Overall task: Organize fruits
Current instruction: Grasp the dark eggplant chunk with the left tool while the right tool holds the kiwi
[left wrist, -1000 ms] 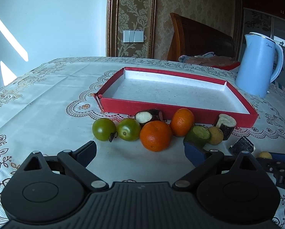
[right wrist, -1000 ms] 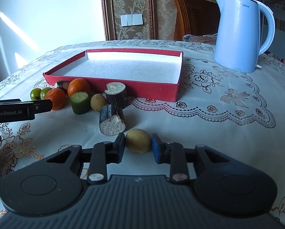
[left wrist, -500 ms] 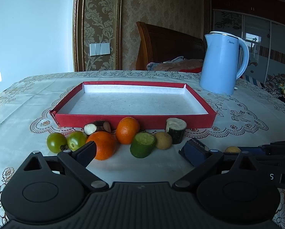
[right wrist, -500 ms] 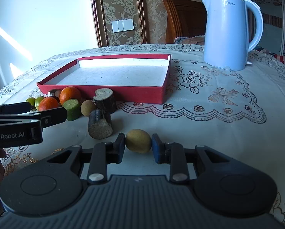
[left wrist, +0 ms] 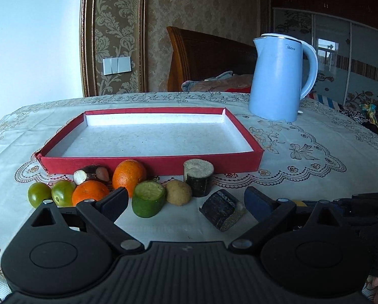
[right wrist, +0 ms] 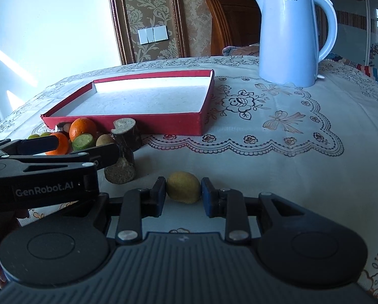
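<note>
Desk (right wrist: 277,152): cloth-covered. Red tray (right wrist: 148,124): nothing in it; remaining fruit lies along its near wall. Left gripper (left wrist: 186,202): jaws wide apart, holding nothing. Right gripper (right wrist: 183,193): jaws closed against both sides of the lemon (right wrist: 183,187), near desk level. Risk: the rounded lemon may slip out during transfer if the grip is light.

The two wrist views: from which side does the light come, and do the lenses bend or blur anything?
Left wrist view: the shallow red cardboard tray is brightest at its far wall; the door frame bows from fisheye distortion. Right wrist view: sun streaks on the left wall, glare along the pale blue electric kettle, and the small yellow lemon stays sharp.
</note>
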{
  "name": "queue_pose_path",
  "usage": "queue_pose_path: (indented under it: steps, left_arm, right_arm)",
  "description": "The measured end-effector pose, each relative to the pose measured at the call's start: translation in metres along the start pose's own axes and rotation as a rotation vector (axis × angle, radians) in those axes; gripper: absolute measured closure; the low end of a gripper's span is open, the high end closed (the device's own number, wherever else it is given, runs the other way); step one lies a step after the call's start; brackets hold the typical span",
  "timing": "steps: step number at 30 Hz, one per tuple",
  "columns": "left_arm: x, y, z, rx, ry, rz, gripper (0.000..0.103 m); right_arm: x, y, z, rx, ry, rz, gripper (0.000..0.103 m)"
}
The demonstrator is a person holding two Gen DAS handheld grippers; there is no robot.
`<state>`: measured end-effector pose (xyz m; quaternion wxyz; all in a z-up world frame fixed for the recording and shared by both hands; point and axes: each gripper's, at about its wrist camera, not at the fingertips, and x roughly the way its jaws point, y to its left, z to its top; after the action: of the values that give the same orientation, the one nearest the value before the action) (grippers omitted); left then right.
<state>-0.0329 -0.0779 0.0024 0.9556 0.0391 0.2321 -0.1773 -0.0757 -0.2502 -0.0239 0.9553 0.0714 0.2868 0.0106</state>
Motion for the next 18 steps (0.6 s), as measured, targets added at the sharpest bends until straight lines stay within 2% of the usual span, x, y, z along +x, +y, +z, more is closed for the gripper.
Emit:
queue_pose_path:
  steps: [5, 7, 9, 10, 18]
  left_arm:
    - [0.005, -0.006, 0.001, 0.01, 0.012, -0.023, 0.005]
    - [0.008, -0.007, 0.001, 0.005, 0.03, -0.031, 0.011]
    - [0.012, -0.009, 0.001, 0.006, 0.05, -0.04, 0.025]
    - [0.014, -0.01, 0.001, 0.009, 0.064, -0.042, 0.028]
    - [0.026, -0.019, 0.002, -0.022, 0.118, -0.047, 0.029]
  right_arm:
    - [-0.007, -0.009, -0.003, 0.017, -0.002, -0.006, 0.075]
    - [-0.01, -0.013, -0.003, 0.026, -0.005, -0.011, 0.075]
    - [-0.012, -0.018, -0.004, 0.033, -0.011, -0.016, 0.075]
    - [-0.013, -0.02, -0.004, 0.039, -0.013, -0.018, 0.075]
    - [-0.014, -0.03, -0.005, 0.065, -0.024, -0.003, 0.075]
